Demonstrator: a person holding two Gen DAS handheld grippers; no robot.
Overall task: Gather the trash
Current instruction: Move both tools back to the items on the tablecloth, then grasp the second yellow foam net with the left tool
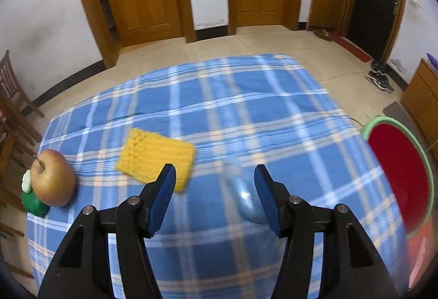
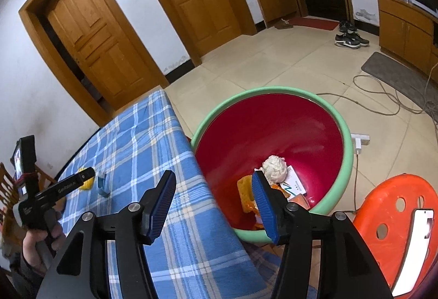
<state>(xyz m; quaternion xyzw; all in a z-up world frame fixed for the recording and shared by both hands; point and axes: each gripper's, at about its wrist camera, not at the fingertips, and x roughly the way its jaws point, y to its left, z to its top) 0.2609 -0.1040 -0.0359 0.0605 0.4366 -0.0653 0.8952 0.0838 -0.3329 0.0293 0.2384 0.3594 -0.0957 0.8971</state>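
On the blue plaid tablecloth [image 1: 246,112] a yellow knitted pad [image 1: 156,159] lies just beyond my left gripper [image 1: 214,167]. That gripper is open above the cloth. A small clear bluish item [image 1: 246,200], blurred, lies on the cloth between its fingers, close to the right pad. The right wrist view shows the same bluish item [image 2: 102,184] flat on the table beside the left gripper [image 2: 87,175]. My right gripper [image 2: 213,173] is open and holds nothing, over the table's edge and the near rim of the red basin [image 2: 345,159]. In the basin lie a white paper ball [image 2: 275,168], a yellow sponge [image 2: 244,188] and a small box [image 2: 295,184].
An apple [image 1: 53,181] and a green object [image 1: 34,205] sit at the table's left edge. The basin [image 1: 427,184] stands on the floor right of the table. An orange stool [image 2: 388,205] with a white device [image 2: 418,244] is beside it. Cables [image 2: 383,101] cross the floor.
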